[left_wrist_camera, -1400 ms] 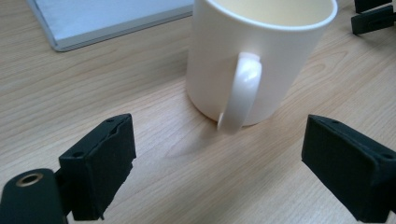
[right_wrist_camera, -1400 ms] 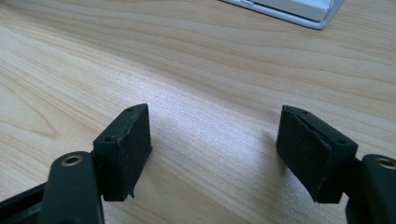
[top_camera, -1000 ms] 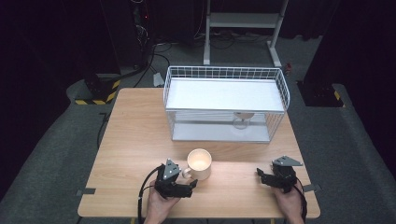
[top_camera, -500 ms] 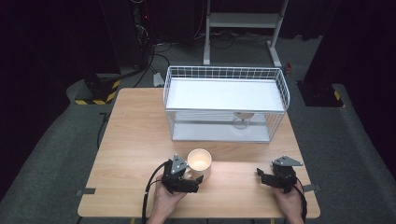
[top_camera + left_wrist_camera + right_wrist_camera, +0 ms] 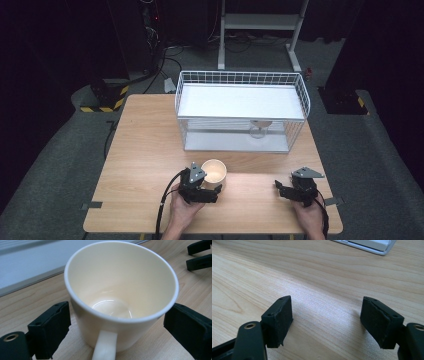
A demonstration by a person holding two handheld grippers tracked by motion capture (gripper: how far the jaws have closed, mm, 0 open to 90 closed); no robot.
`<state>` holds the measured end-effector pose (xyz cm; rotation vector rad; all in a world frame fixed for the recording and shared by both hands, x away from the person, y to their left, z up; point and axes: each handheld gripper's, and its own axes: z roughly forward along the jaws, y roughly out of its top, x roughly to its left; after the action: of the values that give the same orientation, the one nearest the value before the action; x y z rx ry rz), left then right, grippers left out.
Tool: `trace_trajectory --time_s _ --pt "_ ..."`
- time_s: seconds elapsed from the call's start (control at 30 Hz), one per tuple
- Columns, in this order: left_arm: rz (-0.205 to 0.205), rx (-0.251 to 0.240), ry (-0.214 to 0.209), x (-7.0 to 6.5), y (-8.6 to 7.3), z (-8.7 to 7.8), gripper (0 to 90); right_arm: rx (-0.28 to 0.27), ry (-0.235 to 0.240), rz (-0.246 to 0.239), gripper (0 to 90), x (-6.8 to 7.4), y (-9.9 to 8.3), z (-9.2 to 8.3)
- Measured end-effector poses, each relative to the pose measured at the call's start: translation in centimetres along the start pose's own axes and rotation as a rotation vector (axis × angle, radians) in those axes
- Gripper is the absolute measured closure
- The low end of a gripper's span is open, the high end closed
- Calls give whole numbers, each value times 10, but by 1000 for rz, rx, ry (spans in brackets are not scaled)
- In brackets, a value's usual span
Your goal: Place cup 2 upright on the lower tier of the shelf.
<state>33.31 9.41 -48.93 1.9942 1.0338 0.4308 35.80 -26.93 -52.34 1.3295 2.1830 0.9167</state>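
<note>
A cream mug (image 5: 214,171) stands upright and empty on the wooden table (image 5: 145,145), near its front edge. In the left gripper view the mug (image 5: 120,290) sits between my two black jaws with its handle (image 5: 105,346) towards the camera. A thin gap shows on each side, so the pads do not press on it. My left gripper (image 5: 212,183) (image 5: 117,327) is open around the mug's base. Farther right, my right gripper (image 5: 280,190) (image 5: 327,317) rests low over bare wood, open with nothing between its fingers (image 5: 279,320). Its jaws also appear in the left gripper view (image 5: 200,255).
A white wire basket (image 5: 242,75) with a white floor stands at the back middle of the table. A small clear glass thing (image 5: 259,129) shows at its front right. Bare wood lies between the two grippers. Dark floor, cables and a white stand (image 5: 260,22) surround the table.
My left gripper has slid to the right, so its jaws now straddle the mug. The mug and the right gripper have stayed where they were.
</note>
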Motion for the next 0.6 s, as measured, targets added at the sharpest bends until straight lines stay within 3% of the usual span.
trace_trajectory --time_s 0.6 --pt "7 0 18 -1 6 12 81 1 0 2 254 0 0 0"
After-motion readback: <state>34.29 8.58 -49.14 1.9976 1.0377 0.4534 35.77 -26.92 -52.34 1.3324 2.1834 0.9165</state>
